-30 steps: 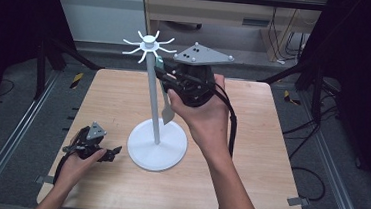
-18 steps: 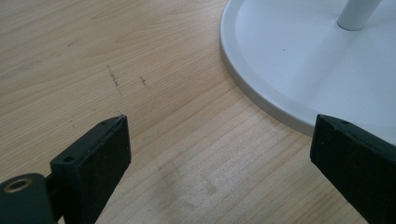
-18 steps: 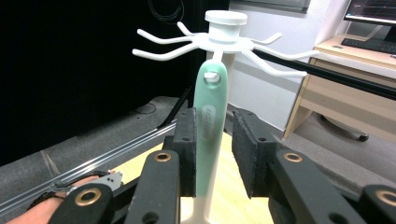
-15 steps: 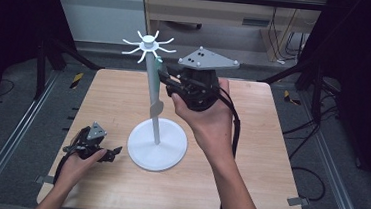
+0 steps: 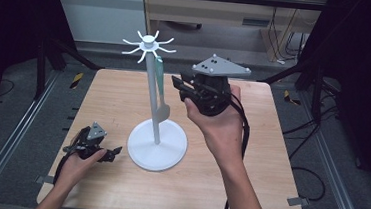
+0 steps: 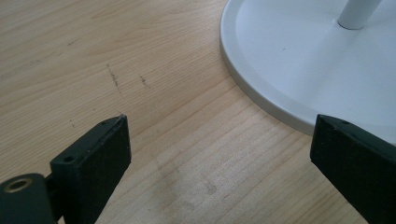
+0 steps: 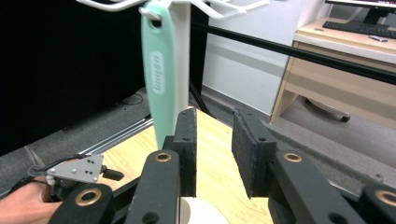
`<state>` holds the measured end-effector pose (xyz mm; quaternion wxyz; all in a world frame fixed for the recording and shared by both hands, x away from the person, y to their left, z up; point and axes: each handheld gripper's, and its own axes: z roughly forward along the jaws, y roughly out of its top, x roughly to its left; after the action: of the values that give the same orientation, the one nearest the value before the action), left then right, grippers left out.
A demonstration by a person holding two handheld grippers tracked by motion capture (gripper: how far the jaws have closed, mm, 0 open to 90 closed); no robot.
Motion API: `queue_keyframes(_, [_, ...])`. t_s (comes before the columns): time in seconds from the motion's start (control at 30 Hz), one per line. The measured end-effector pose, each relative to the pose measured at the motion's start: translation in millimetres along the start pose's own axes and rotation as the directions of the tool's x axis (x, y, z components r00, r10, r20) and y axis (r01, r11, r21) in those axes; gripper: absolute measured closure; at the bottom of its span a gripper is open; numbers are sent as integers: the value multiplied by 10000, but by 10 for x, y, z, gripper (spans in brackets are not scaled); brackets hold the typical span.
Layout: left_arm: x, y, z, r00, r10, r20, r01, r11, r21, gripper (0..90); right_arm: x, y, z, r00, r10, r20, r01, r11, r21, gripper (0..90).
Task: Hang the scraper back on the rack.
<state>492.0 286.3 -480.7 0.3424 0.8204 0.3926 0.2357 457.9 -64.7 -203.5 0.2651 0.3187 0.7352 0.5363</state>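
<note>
Stand: white rack point(image 5: 156, 145) with a round base, near the desk point(image 5: 267, 181) middle, hooks at its top.
Utensil: mint-green handled tool point(image 5: 159, 80) hangs from a hook, against the pole.
Right gripper point(image 5: 181, 86): raised just right of the utensil; jaws slightly parted, nothing between them.
Left gripper point(image 5: 114, 152): low by the front-left corner, jaws wide apart, empty, beside the base rim.

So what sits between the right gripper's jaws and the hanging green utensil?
Nothing. In the right gripper view the right gripper has an empty gap between its jaws, and the green utensil hangs from the white stand just beside one jaw; contact is unclear.
</note>
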Motion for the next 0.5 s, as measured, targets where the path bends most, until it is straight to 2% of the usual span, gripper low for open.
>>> queue_keyframes(0.17, [5, 0, -3, 10000, 11, 18, -11, 10000, 24, 49, -37, -42, 0, 9999, 69, 85, -70, 9999, 156, 720])
queue_keyframes(0.5, [1, 0, 0, 10000, 29, -10, -29, 10000, 28, 49, -89, -87, -3, 9991, 144, 410, -157, 9994, 300, 590])
